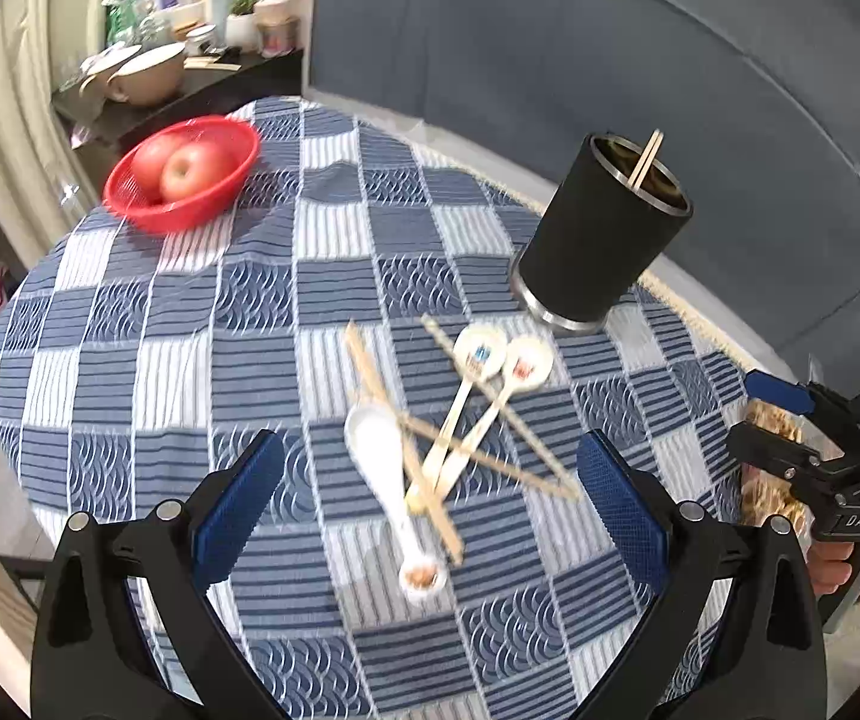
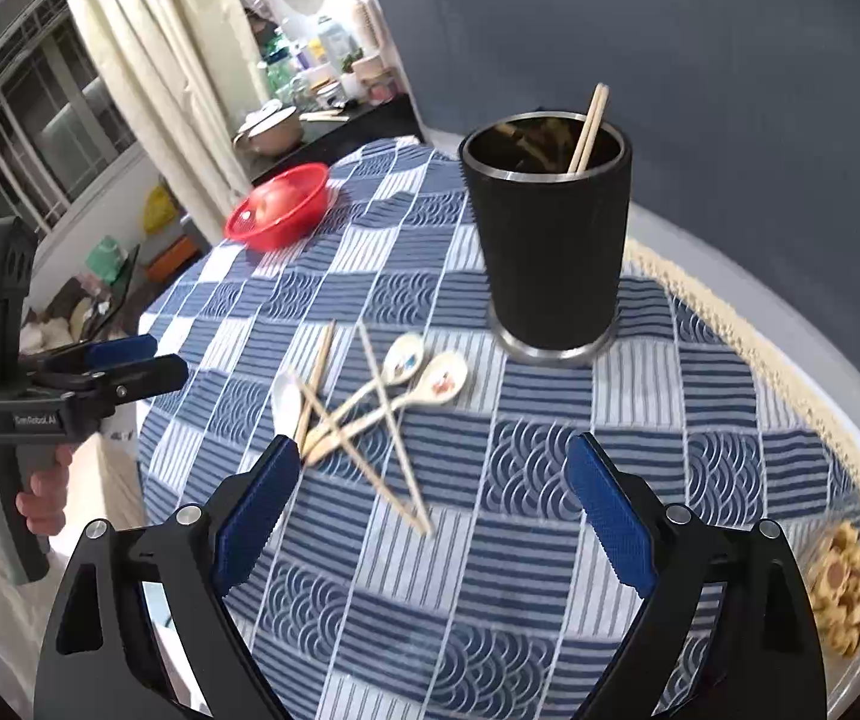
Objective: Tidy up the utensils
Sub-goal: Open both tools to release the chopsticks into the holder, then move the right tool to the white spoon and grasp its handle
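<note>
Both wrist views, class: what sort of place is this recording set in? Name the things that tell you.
Probably a lived-in home, a dining corner. A checked tablecloth covers the table, apples sit in a red basket, bowls and bottles crowd a side counter, and a cream curtain hangs by a window.

spoons (image 1: 478, 354) and chopsticks (image 1: 369, 372) lie crossed before upright black holder (image 1: 598, 234).
</note>
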A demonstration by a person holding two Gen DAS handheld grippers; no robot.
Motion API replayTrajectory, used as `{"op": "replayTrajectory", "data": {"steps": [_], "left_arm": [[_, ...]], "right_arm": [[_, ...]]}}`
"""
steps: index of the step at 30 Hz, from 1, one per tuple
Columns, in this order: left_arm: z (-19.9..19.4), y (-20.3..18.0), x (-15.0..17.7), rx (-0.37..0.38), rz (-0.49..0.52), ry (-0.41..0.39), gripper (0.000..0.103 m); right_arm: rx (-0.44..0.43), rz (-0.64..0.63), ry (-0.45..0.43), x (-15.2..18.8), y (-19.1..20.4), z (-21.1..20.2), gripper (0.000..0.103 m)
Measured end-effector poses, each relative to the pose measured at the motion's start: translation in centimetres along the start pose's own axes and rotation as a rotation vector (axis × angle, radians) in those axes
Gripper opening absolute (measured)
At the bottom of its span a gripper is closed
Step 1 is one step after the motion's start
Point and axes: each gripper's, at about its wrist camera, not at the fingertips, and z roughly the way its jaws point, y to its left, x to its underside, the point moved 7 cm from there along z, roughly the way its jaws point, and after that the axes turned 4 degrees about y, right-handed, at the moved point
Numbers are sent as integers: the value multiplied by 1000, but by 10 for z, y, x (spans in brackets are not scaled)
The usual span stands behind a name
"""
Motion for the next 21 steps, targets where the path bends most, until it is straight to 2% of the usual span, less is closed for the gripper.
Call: {"op": "replayTrajectory", "data": {"steps": [5, 11, 17, 21], "left_arm": [[-2, 5, 30, 10, -32, 46, 96], [4, 15, 54, 15, -87, 64, 96], [21, 27, 64, 21, -120, 105, 96], [33, 33, 61, 14, -92, 131, 96]], "right_arm": [[-17, -20, 18, 20, 9, -2, 87], [-24, -47, 31, 43, 16, 2, 87], [-27, -51, 96, 67, 19, 23, 87], [-22, -43, 127, 74, 22, 38, 87]]}}
